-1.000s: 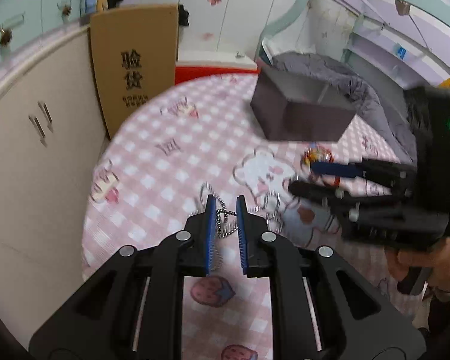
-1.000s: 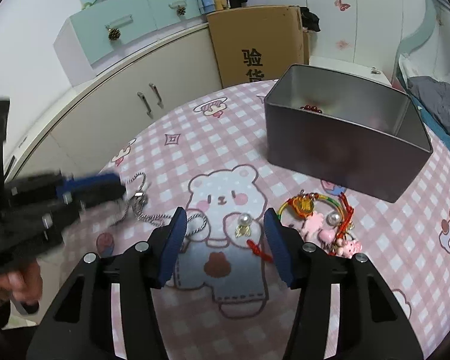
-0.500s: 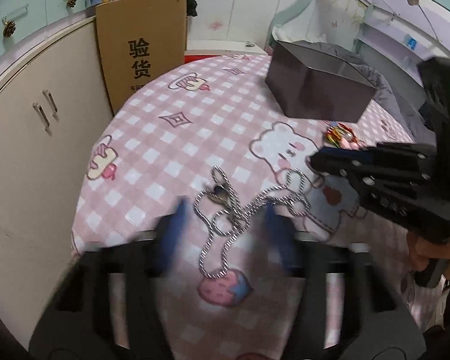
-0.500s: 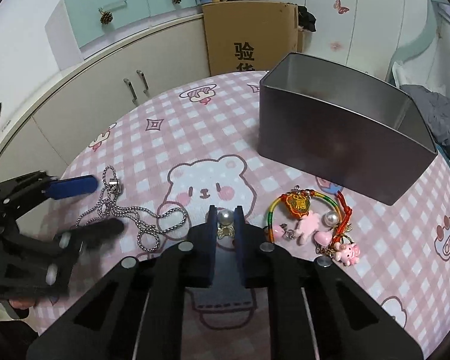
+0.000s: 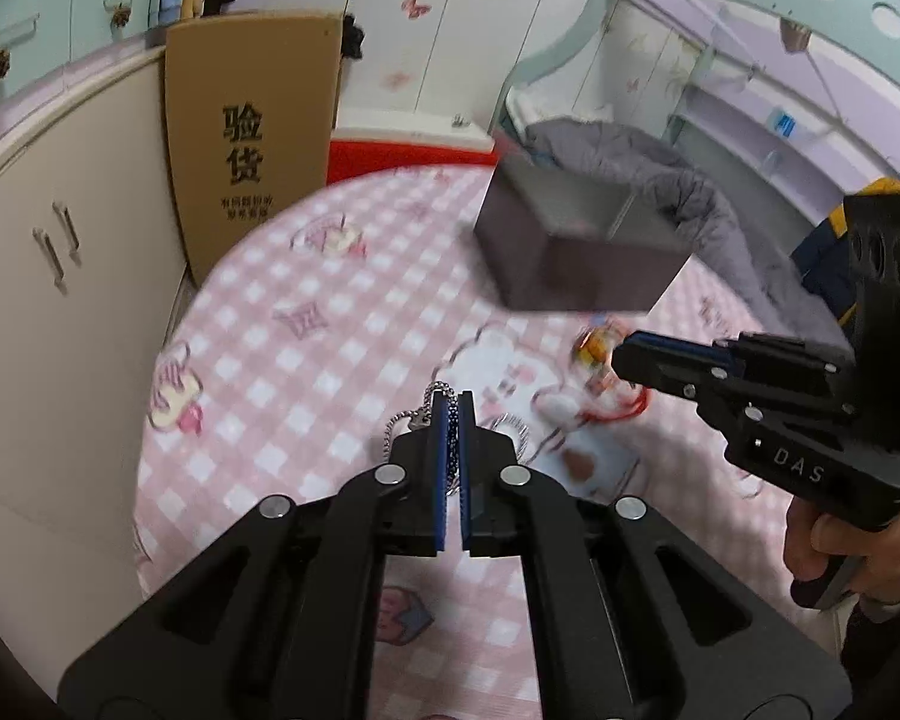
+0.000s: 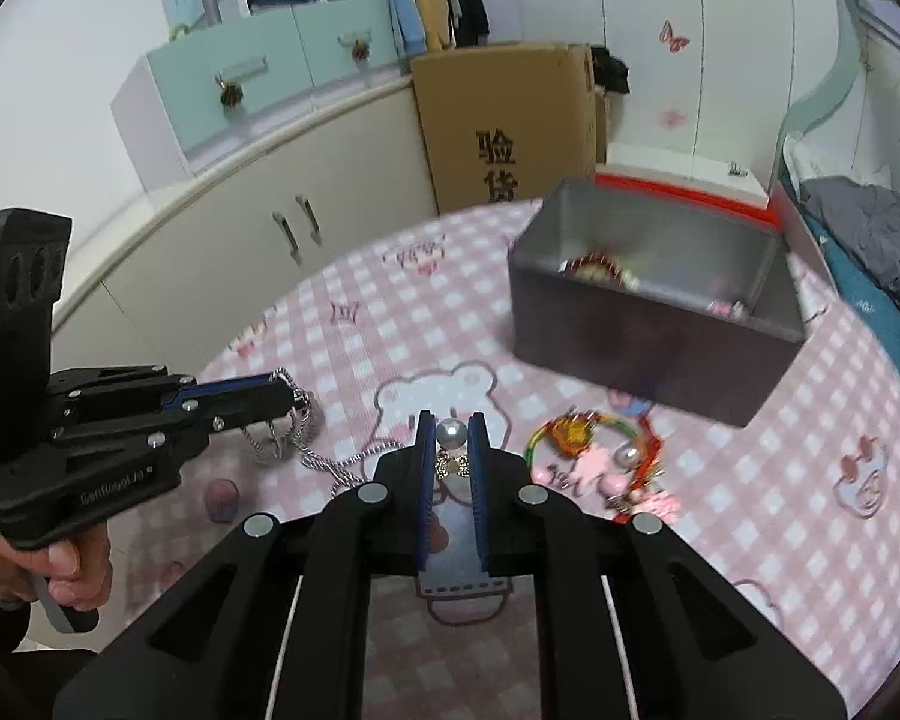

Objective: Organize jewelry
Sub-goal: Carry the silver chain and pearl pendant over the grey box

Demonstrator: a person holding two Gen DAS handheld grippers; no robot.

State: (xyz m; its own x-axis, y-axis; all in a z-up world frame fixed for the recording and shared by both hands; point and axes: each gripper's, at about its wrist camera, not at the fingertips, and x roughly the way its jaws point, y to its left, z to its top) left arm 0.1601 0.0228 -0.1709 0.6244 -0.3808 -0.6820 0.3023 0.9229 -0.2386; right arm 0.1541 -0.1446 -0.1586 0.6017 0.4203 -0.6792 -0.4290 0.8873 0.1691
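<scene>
Jewelry tin, red beads inside

Two black pistol-grip grippers, left gripper and right gripper: blue-padded fingers, silver rivets.

Two wrist views — close, downward, sharing tablecloth

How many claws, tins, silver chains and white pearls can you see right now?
Claws: 2, the left claw and the right claw
Tin: 1
Silver chain: 1, in the left claw
White pearl: 2, one in the right claw, one loose
Total: 6
</scene>
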